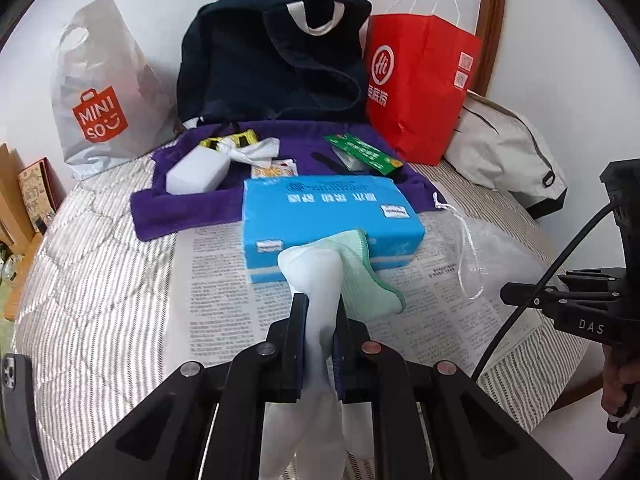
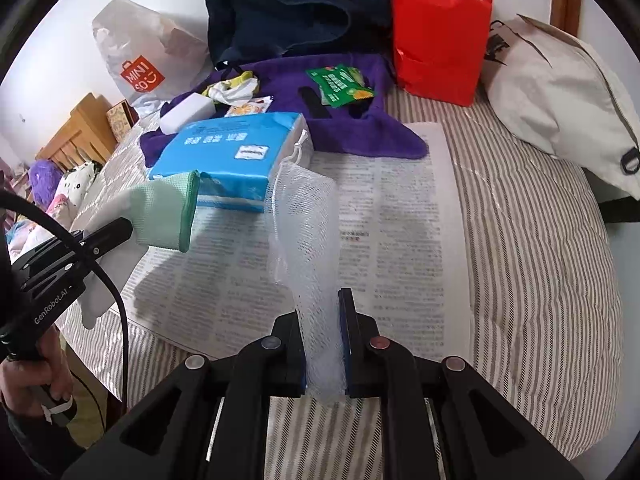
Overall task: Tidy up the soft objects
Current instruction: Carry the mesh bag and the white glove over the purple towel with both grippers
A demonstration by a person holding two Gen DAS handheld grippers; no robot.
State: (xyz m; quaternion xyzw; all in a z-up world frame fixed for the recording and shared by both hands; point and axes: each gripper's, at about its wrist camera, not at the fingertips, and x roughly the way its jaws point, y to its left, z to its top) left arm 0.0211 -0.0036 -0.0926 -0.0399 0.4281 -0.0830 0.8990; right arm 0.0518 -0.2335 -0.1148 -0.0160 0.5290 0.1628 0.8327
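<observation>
My left gripper [image 1: 322, 300] is shut on a white cloth with a green mesh part [image 1: 360, 276], lifted just in front of a blue tissue pack [image 1: 328, 208]. The right wrist view shows that cloth [image 2: 164, 216] hanging from the left gripper [image 2: 126, 226] at the left. My right gripper [image 2: 322, 304] is shut on a white mesh drawstring bag [image 2: 304, 216], which stretches up from the jaws over a newspaper [image 2: 400, 208]. The right gripper [image 1: 506, 292] and the mesh bag [image 1: 492, 248] show at the right edge of the left wrist view.
A purple towel [image 1: 160, 208] behind the tissue pack carries a white block [image 1: 196, 172] and a green packet [image 1: 364, 152]. Against the wall stand a Miniso bag [image 1: 100, 92], a dark tote [image 1: 272, 52], a red paper bag [image 1: 416, 80] and a beige bag [image 1: 504, 148]. All lies on a striped quilt [image 1: 100, 280].
</observation>
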